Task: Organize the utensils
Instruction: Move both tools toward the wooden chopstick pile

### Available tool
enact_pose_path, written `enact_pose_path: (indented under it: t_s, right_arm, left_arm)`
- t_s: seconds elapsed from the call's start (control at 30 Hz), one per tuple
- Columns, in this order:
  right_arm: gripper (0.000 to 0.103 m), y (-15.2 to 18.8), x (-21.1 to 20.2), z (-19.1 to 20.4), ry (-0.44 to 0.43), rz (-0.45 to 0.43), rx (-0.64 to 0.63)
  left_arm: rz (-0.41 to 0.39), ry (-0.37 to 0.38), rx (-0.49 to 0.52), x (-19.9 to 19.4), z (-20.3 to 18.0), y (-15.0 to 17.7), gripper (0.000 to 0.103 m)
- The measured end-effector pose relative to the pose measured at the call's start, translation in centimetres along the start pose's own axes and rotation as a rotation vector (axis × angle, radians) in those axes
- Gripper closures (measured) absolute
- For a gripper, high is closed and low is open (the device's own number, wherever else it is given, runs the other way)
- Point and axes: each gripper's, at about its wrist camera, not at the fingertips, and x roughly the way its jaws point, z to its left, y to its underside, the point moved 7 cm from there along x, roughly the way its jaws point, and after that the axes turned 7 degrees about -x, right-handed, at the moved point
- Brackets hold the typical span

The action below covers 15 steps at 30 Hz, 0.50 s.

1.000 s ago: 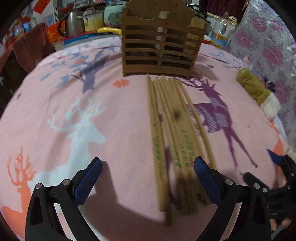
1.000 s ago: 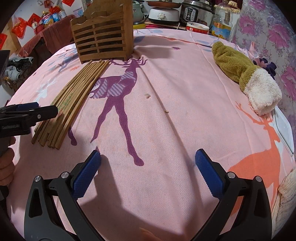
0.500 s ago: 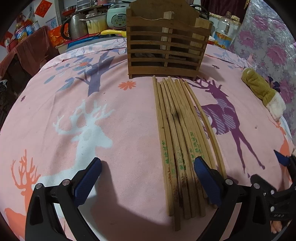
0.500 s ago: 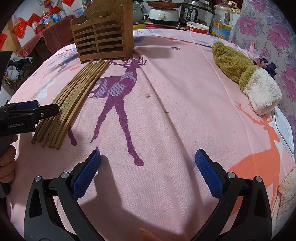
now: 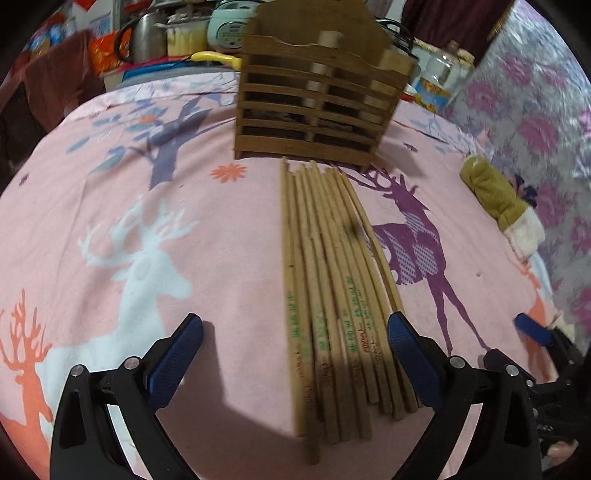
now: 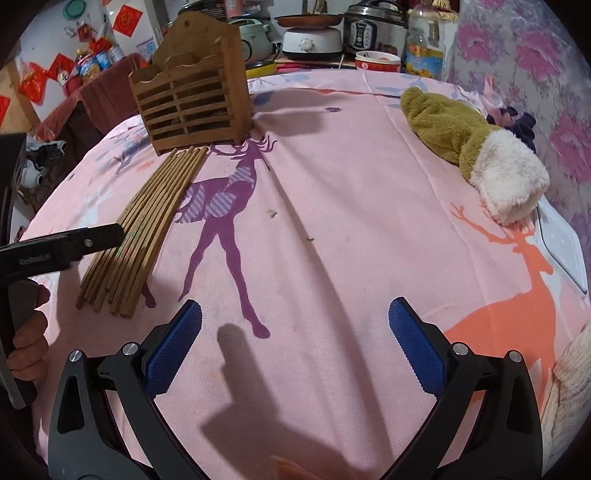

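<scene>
Several wooden chopsticks (image 5: 332, 295) lie side by side on the pink deer-print tablecloth (image 5: 147, 206), their far tips close to a slatted wooden utensil holder (image 5: 314, 110). My left gripper (image 5: 293, 332) is open, low over the near ends of the bundle; its right finger is over the outer sticks. Nothing is held. In the right wrist view the chopsticks (image 6: 147, 229) and holder (image 6: 192, 107) sit to the left, and the left gripper (image 6: 92, 240) reaches over the sticks. My right gripper (image 6: 295, 325) is open above bare cloth, well right of the bundle.
An olive and white plush mitten (image 6: 476, 162) lies at the far right of the table. Cookers, a kettle and jars (image 6: 369, 29) crowd the back beyond the table edge. A white tray (image 6: 561, 243) sits at the right edge. A hand (image 6: 26, 350) grips the left tool.
The left gripper has edged forward and lower over the near ends of the chopsticks. The right gripper has stayed in place. Both stay open.
</scene>
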Motion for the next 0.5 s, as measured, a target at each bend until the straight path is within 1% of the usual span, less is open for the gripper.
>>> enact_pose_path:
  t_s: [0.1,0.17,0.23,0.3,0.5]
  right_arm:
    - [0.006,0.1,0.2,0.1,0.004,0.01,-0.007]
    - [0.006,0.1,0.3,0.2,0.006,0.011,-0.013]
    - [0.006,0.1,0.3,0.2,0.008,0.009,-0.013]
    - [0.006,0.2,0.3,0.1,0.009,0.01,-0.009]
    - [0.006,0.2,0.3,-0.1,0.01,0.012,0.002]
  left_arm:
    - [0.0,-0.015,0.021,0.1,-0.2,0.2,0.006]
    - [-0.004,-0.068,0.071,0.4,-0.5,0.6,0.006]
    - [-0.016,-0.125,0.099,0.7,-0.4,0.8,0.004]
    - [-0.018,-0.121,0.089,0.6,-0.1,0.6,0.004]
    - [-0.032,-0.147,0.072,0.5,1.0,0.0,0.004]
